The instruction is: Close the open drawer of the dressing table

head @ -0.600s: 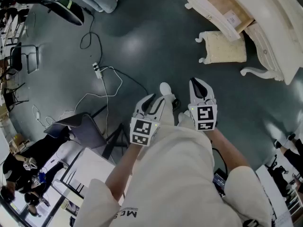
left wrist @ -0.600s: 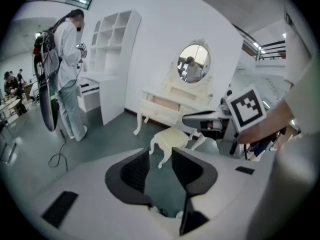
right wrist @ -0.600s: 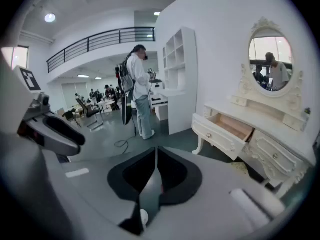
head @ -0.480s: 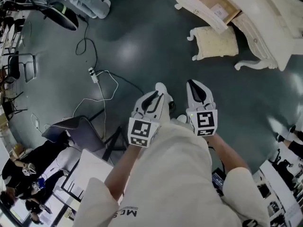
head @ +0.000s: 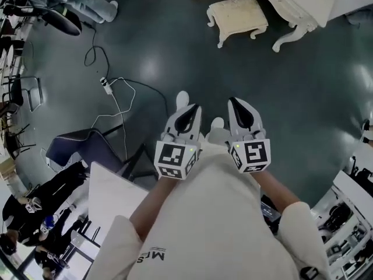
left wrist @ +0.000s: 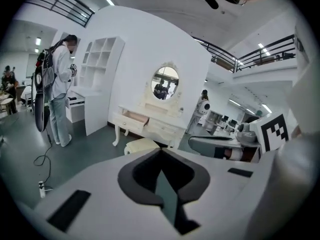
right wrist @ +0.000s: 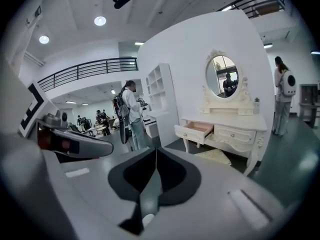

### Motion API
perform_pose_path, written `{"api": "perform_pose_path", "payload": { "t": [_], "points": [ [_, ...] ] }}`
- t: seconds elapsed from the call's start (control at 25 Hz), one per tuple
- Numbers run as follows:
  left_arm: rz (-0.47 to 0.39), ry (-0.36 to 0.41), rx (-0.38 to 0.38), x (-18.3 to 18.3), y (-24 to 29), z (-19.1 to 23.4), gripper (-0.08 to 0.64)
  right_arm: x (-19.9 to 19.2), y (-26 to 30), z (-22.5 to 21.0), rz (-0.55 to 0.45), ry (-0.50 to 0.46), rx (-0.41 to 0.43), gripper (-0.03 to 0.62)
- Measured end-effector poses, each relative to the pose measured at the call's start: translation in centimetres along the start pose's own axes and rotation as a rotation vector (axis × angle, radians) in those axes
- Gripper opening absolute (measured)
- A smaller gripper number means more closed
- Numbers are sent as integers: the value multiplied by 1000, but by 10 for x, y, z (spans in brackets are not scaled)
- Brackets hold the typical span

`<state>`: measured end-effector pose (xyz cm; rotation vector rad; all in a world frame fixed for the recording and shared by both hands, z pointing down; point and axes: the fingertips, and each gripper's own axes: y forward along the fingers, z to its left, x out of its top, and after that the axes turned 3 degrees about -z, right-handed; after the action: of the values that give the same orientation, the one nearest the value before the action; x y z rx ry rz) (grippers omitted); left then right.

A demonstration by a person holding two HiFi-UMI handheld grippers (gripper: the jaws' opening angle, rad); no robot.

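Note:
The cream dressing table (right wrist: pixel 235 133) stands against a curved white wall some way ahead, with its left drawer (right wrist: pixel 196 130) pulled out and showing a pale wood inside. In the left gripper view the table (left wrist: pixel 162 126) and open drawer (left wrist: pixel 132 118) are smaller and farther. In the head view only the table's edge (head: pixel 294 2) shows at the top, and the drawer is out of frame. My left gripper (head: pixel 186 118) and right gripper (head: pixel 242 112) are held side by side in front of my body, both shut and holding nothing, far from the table.
A cream stool (head: pixel 236 15) sits in front of the table. A power strip with white cables (head: pixel 106 85) lies on the dark floor at my left, near a grey chair (head: pixel 87 150). A person (left wrist: pixel 60 86) stands left of the table by white shelves (left wrist: pixel 102 59).
The head view has swung downward: table and stool slid toward the top edge, and the open drawer left the frame. Both grippers stay shut, side by side.

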<state>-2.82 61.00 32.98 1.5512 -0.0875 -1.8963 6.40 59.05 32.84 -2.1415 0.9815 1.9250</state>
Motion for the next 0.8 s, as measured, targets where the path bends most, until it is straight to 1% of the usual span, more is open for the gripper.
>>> {"api": "perform_pose_path", "payload": {
  "t": [0.12,0.28,0.44,0.64,0.8],
  "points": [
    [18,29,-23,-15,-5,-22,10,-6,-30,-2,-10,-12,-29,9],
    [-1,40,-5,-14,-13,-35,9,-8,-47,-4,-19,-16,-53,9],
    [-13,52,4,-18,-25,-46,9,-17,-62,3,-20,7,-46,9],
    [11,38,21,-25,-25,-33,10,-29,-50,13,31,14,9,3],
    [24,32,1,-14,-10,-17,10,-24,-26,17,37,25,25,3]
  ]
}}
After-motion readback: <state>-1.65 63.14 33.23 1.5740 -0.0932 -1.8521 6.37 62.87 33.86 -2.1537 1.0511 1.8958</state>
